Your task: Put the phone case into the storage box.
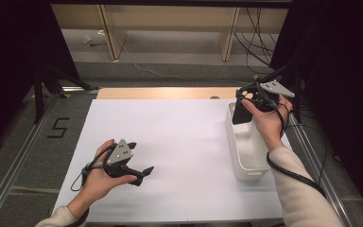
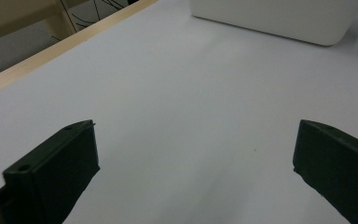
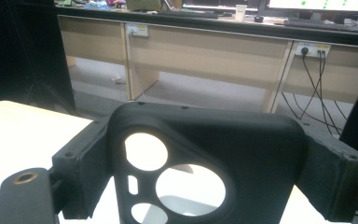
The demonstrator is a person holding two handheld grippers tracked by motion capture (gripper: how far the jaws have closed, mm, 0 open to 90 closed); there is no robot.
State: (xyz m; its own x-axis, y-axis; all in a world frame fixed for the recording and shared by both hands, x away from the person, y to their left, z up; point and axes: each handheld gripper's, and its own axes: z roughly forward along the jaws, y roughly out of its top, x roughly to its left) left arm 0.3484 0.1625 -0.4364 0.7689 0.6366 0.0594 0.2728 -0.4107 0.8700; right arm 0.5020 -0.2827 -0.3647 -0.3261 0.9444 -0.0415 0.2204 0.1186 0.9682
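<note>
A black phone case (image 1: 241,114) with round camera cut-outs hangs upright over the far end of a white bin (image 1: 248,156) at the table's right. My right gripper (image 1: 246,100) is shut on it; in the right gripper view the phone case (image 3: 242,144) spans the gap between the two jaws of that gripper (image 3: 207,163). My left gripper (image 1: 141,157) is held over the white table sheet (image 1: 179,137) at front left, open, with nothing between its jaws. In the left gripper view this gripper (image 2: 193,149) looks across bare sheet toward the bin (image 2: 270,18).
A wooden strip (image 1: 165,92) runs along the table's far edge. Beyond it stand wooden desk legs (image 1: 109,33) and loose cables (image 1: 257,42). Metal rails (image 1: 14,161) flank the table, and a floor mark "5" (image 1: 57,127) lies left.
</note>
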